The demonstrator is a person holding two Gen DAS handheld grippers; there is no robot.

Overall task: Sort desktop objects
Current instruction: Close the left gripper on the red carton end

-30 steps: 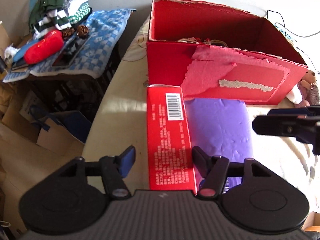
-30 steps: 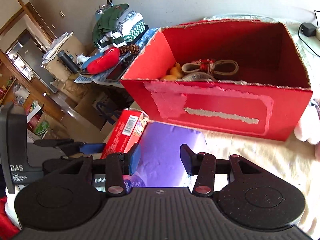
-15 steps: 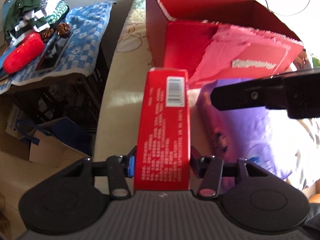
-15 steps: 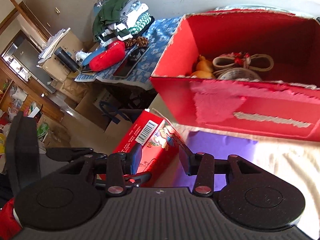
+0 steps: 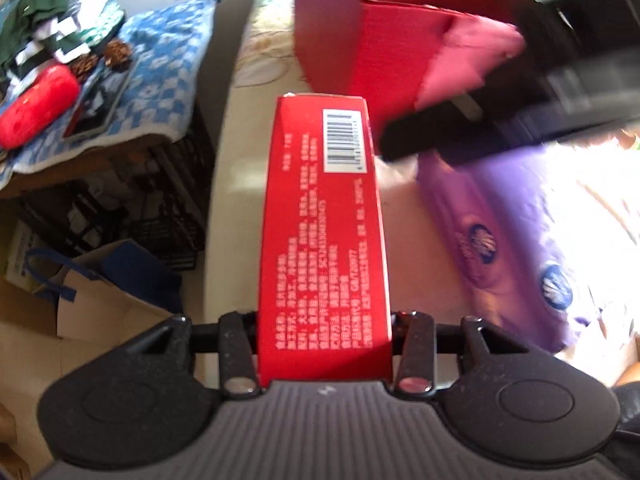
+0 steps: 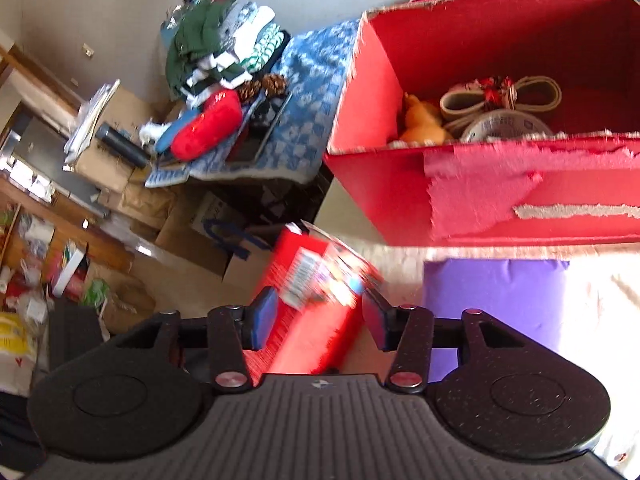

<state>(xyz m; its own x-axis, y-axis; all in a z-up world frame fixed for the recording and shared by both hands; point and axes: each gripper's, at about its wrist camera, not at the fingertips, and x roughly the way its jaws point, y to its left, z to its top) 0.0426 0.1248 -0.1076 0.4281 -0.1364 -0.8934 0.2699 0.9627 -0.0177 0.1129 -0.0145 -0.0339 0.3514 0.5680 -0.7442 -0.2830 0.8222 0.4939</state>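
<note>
Left wrist view, left claw (image 5: 324, 330) clamped on red carton (image 5: 324, 220), right claw (image 6: 318, 320) apart, empty.

Cluttered side table and floor beside the desk.

A blue-and-white checked cloth (image 6: 308, 68) covers a low side table, holding a pile of folded green and white clothes (image 6: 216, 40), a red pouch (image 6: 206, 124), pine cones (image 6: 264, 82) and a dark tablet (image 5: 96, 110). Cardboard boxes (image 6: 188, 236) and a paper bag with blue handles (image 5: 100, 280) sit on the floor below.
</note>
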